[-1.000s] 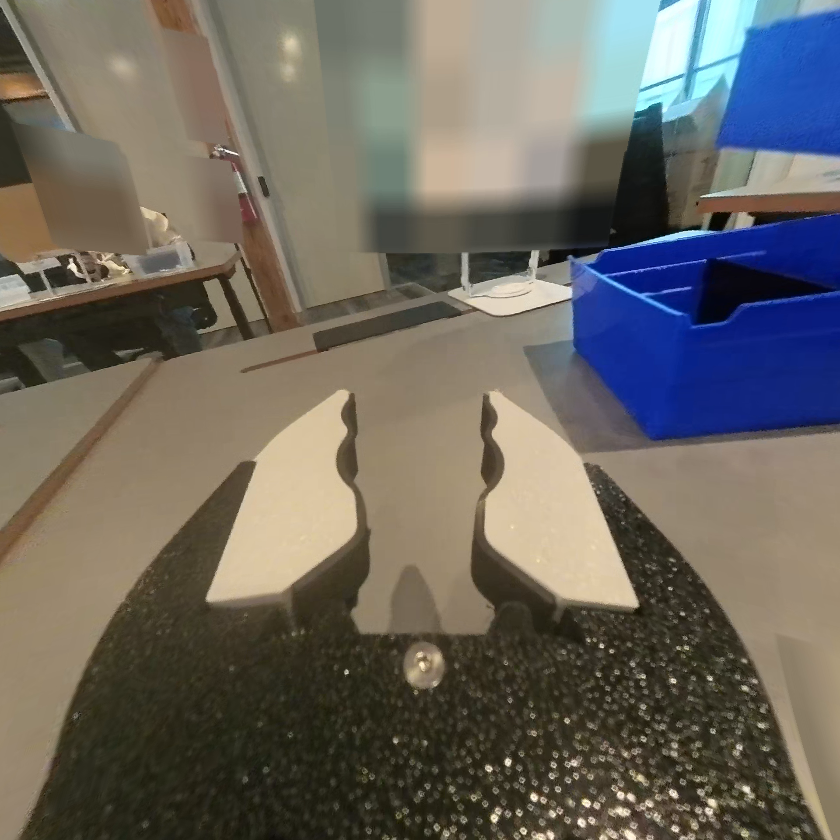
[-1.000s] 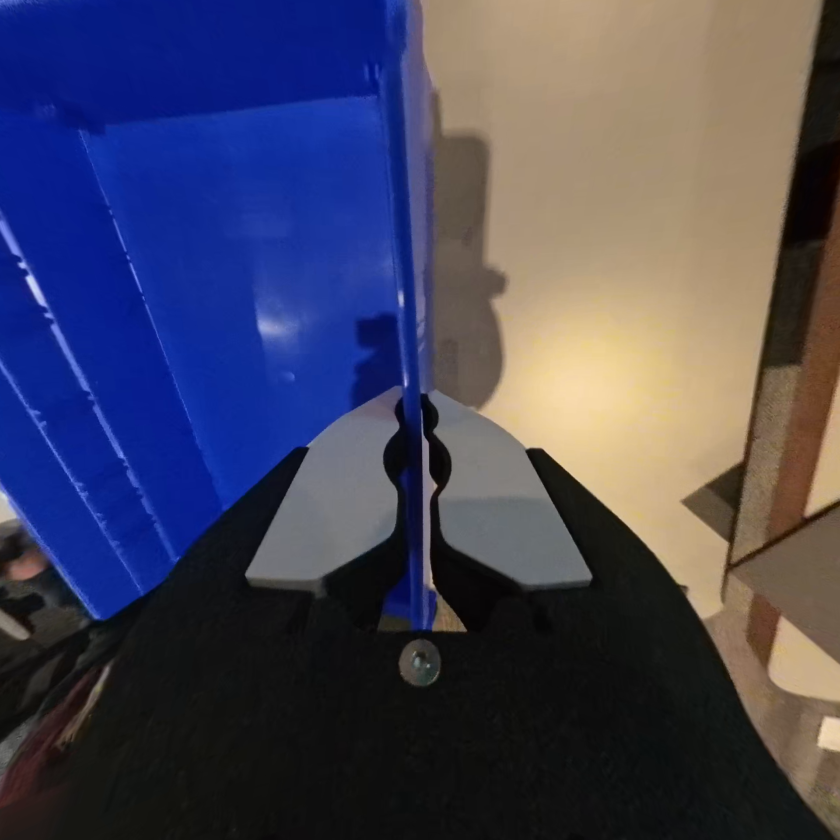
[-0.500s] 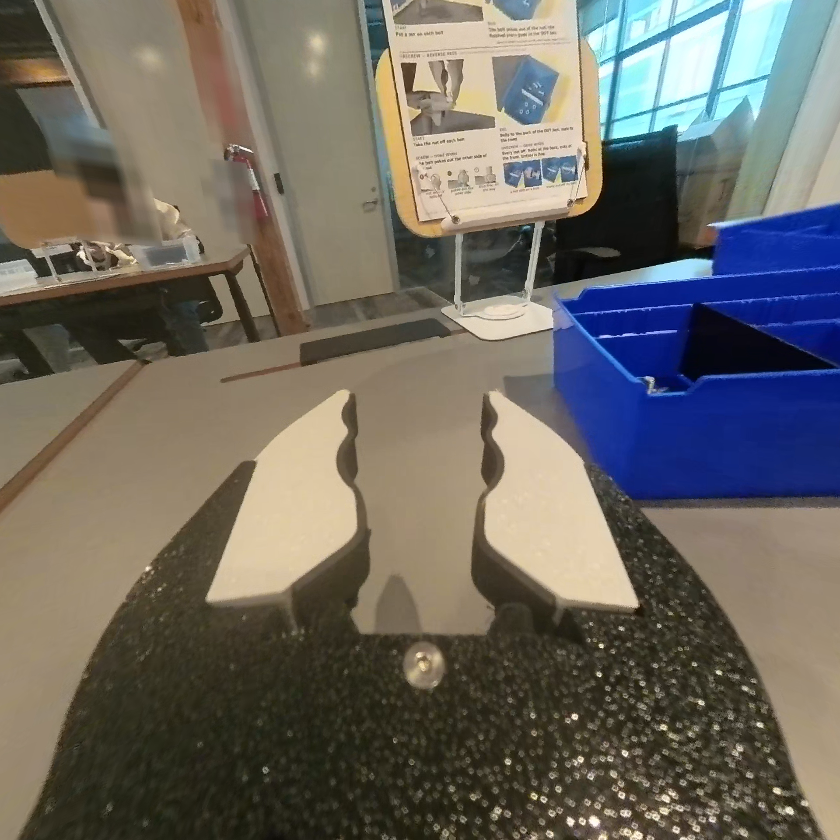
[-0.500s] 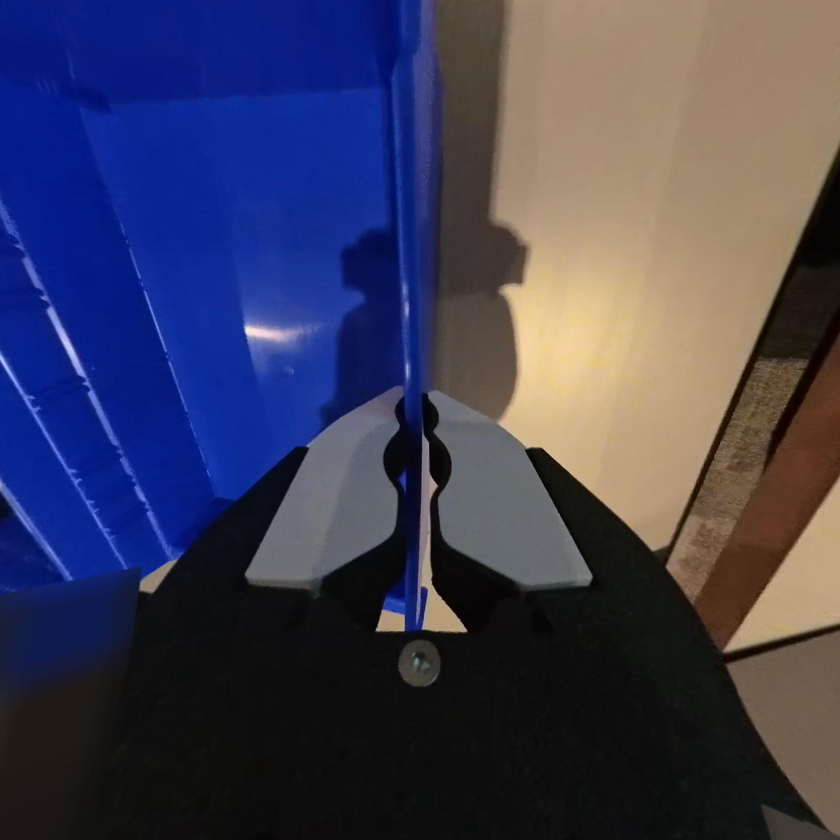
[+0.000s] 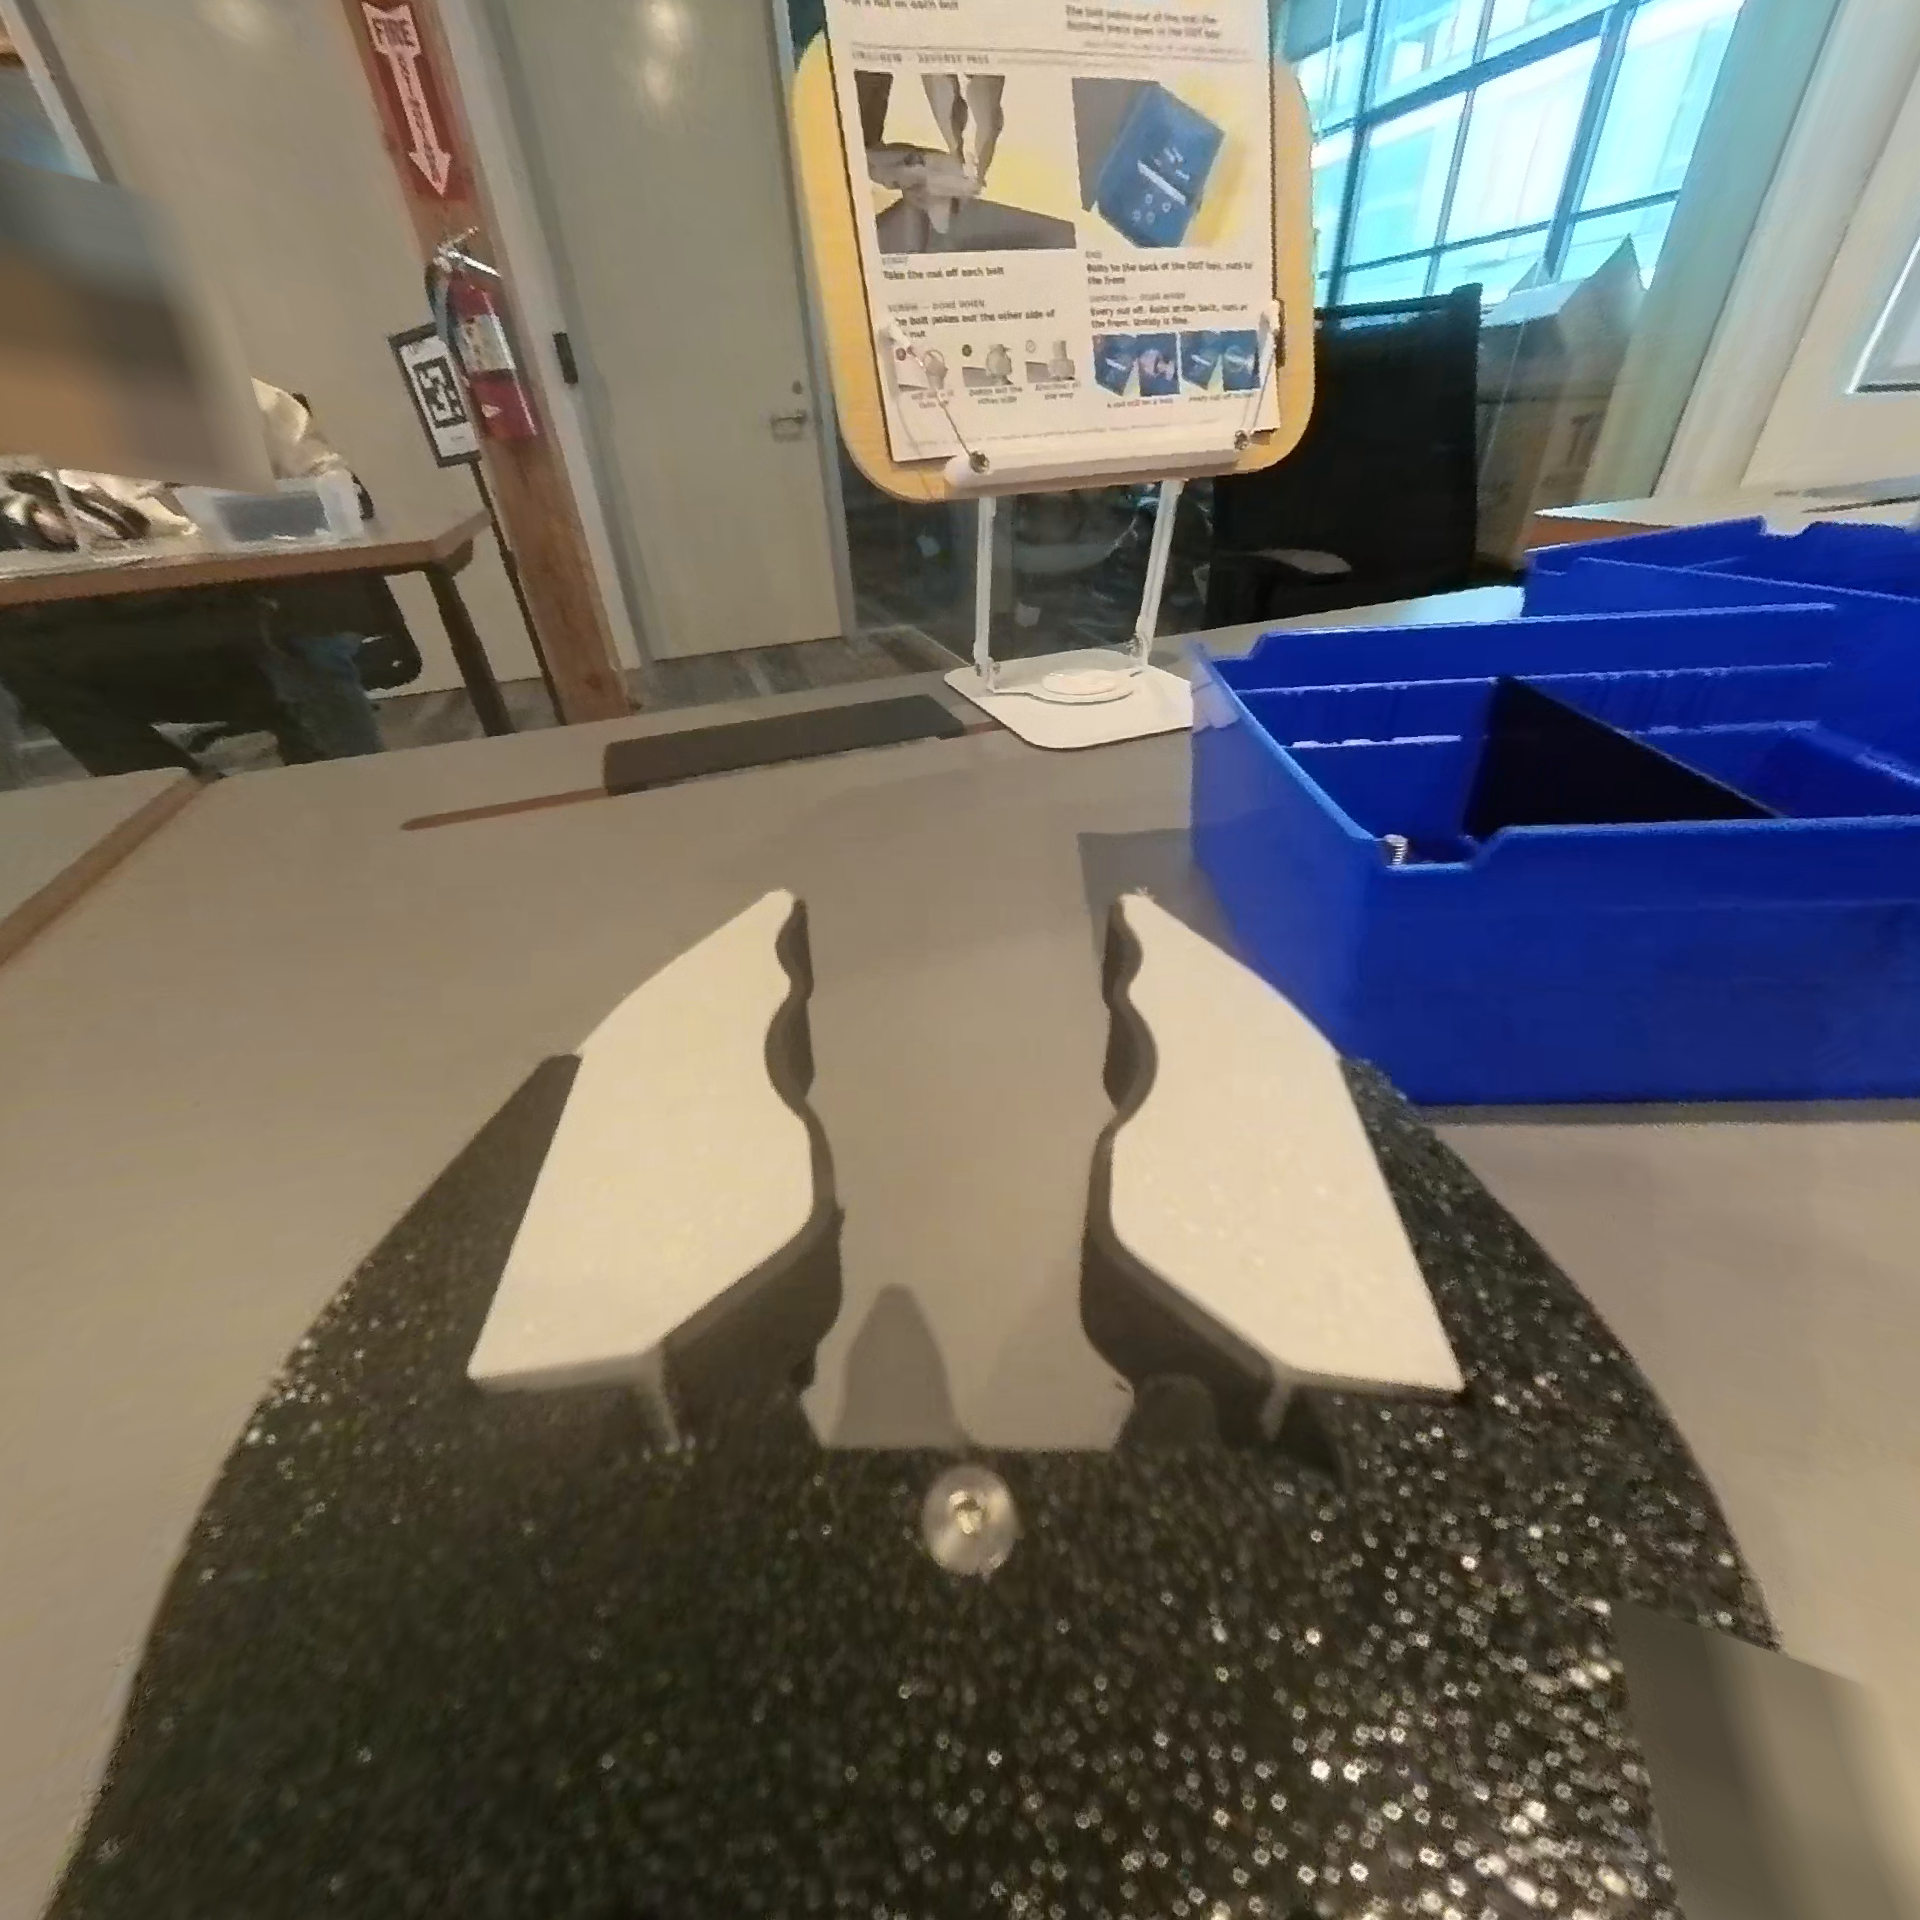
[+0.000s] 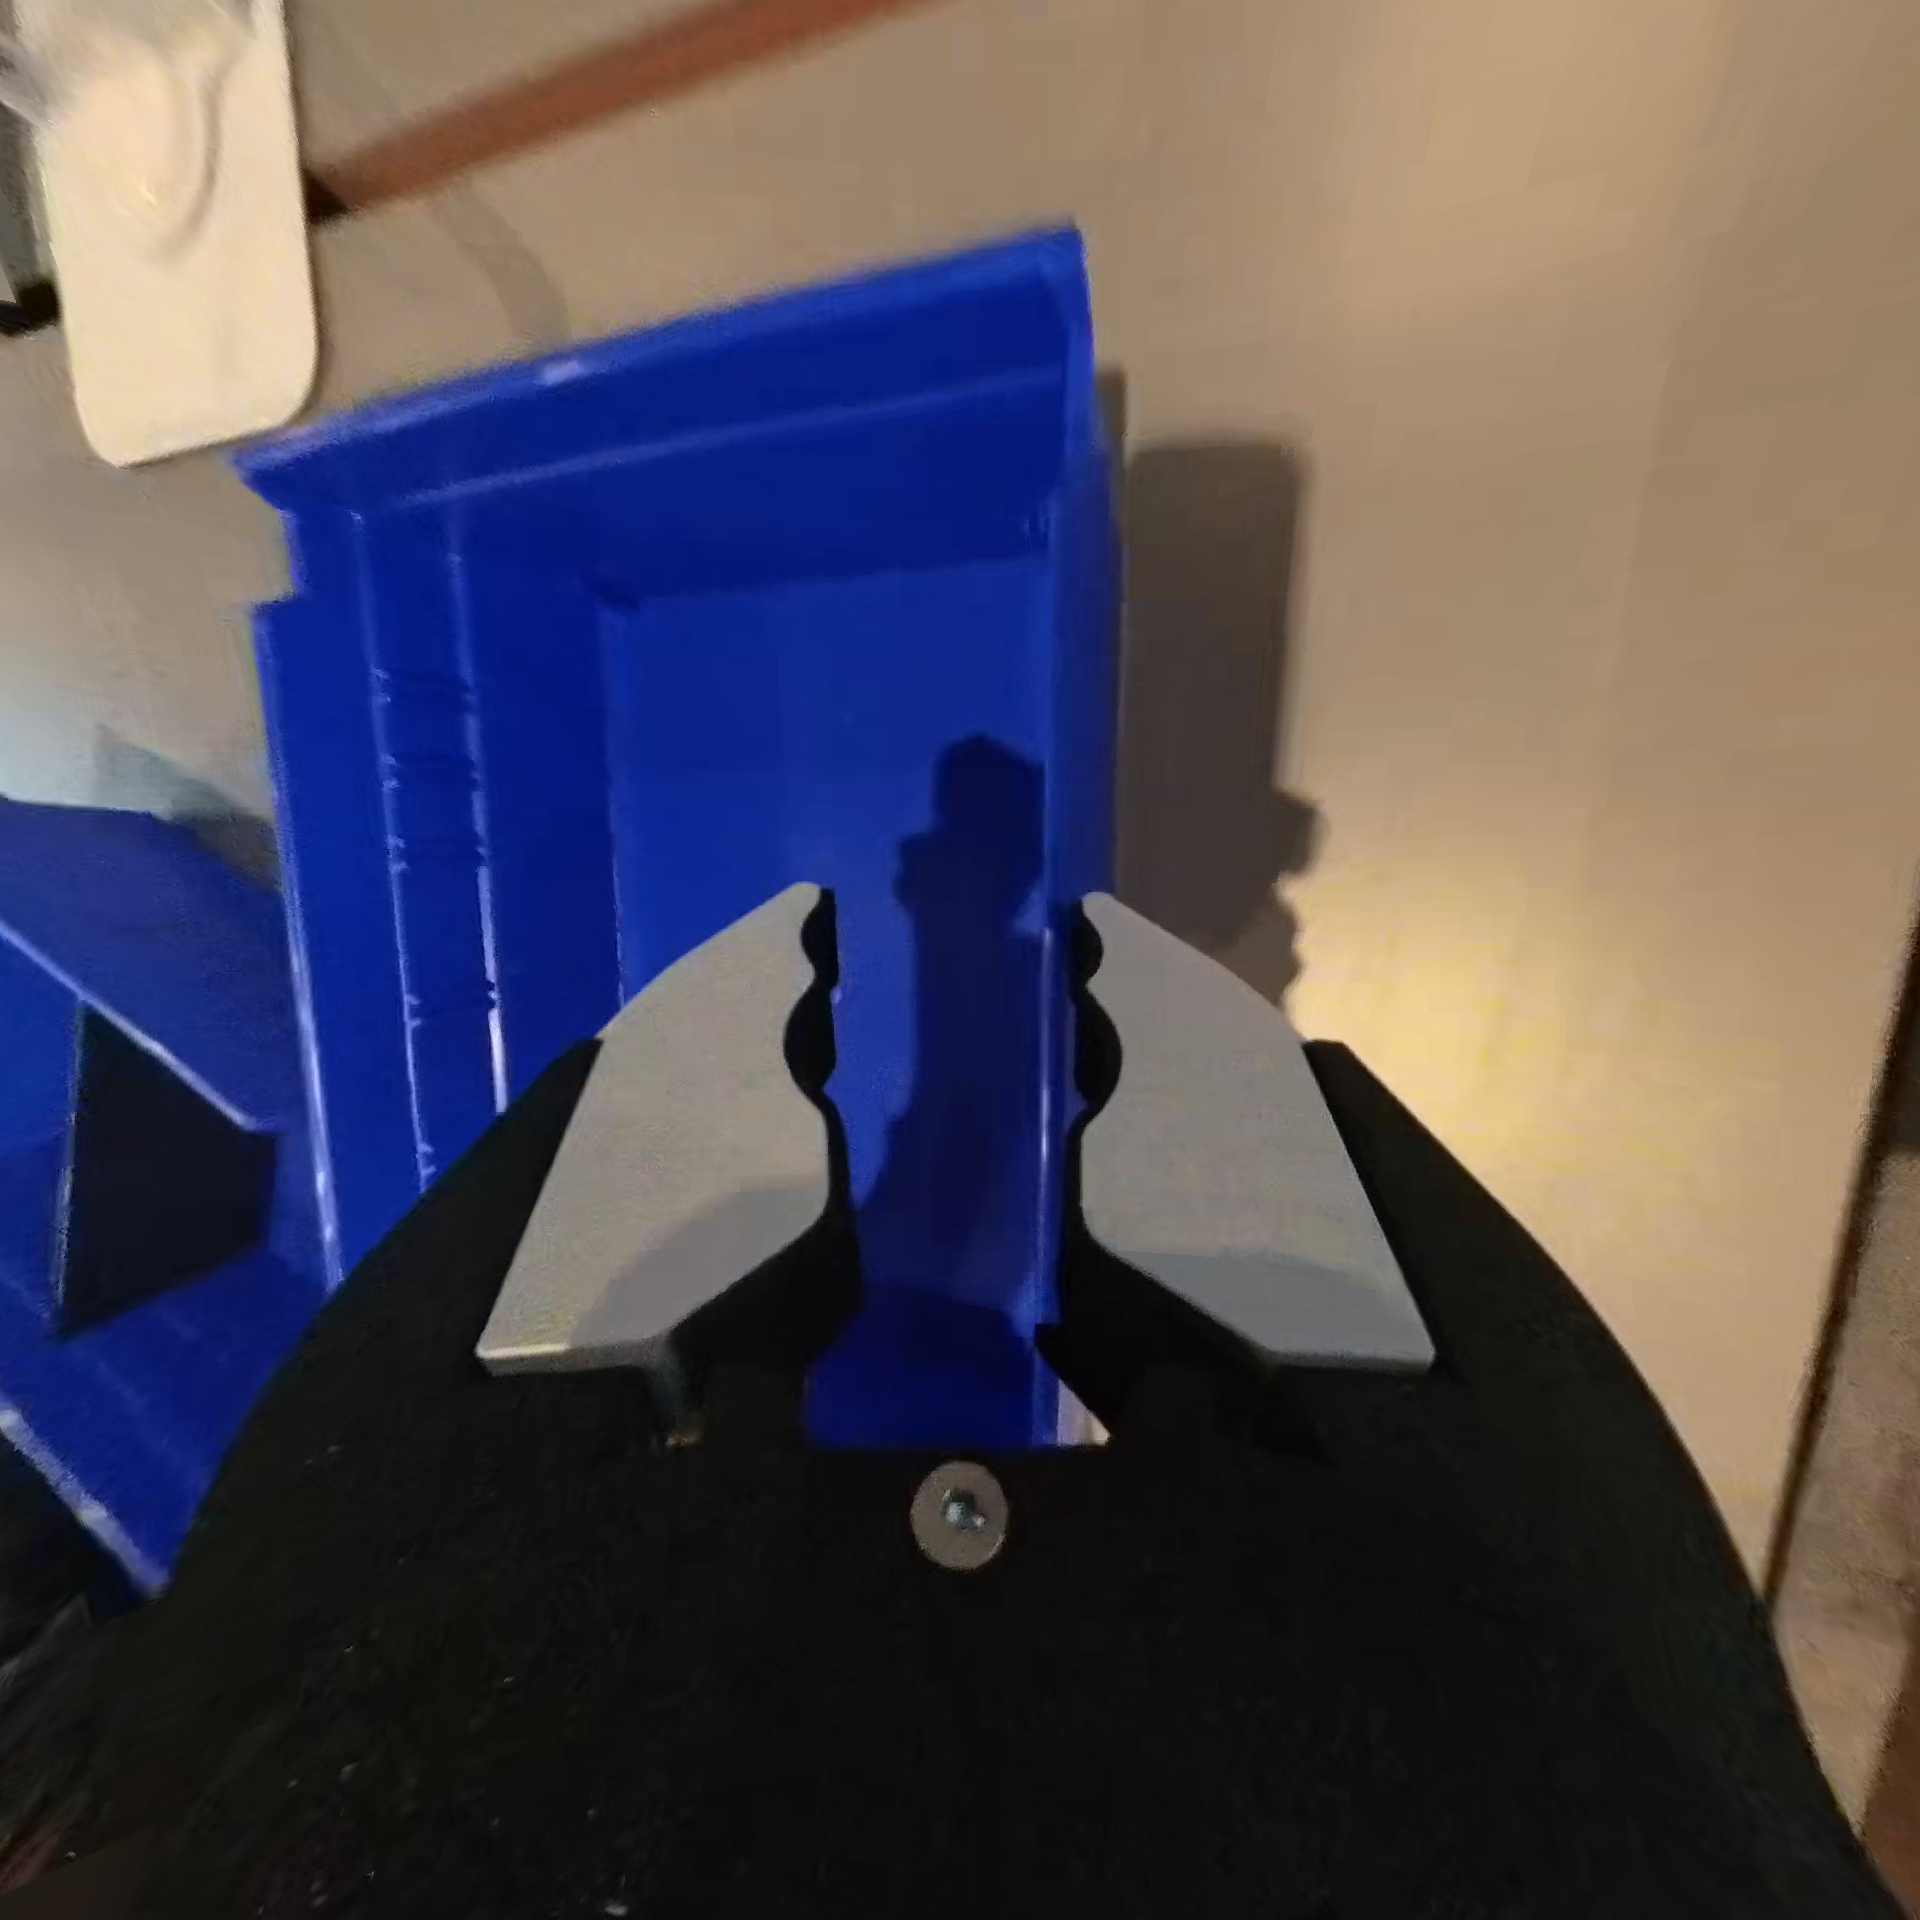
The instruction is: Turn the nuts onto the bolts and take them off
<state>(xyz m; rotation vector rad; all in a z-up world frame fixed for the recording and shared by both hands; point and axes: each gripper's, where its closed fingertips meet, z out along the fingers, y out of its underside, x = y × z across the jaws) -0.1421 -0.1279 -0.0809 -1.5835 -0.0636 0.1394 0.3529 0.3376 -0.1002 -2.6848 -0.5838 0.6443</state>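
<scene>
The right hand-held gripper point(image 6: 951, 1039) has just released the blue bin's point(image 6: 727, 644) wall, both bins sit on the tabletop point(image 5: 416, 987), left hand-held gripper point(image 5: 956, 1039) open, ready for bolts.

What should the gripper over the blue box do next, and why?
Probably lift the right gripper clear. Its jaws stand open astride the side wall of the empty blue bin, which sits on the table, so it grips nothing. The left gripper is also open and empty.
</scene>
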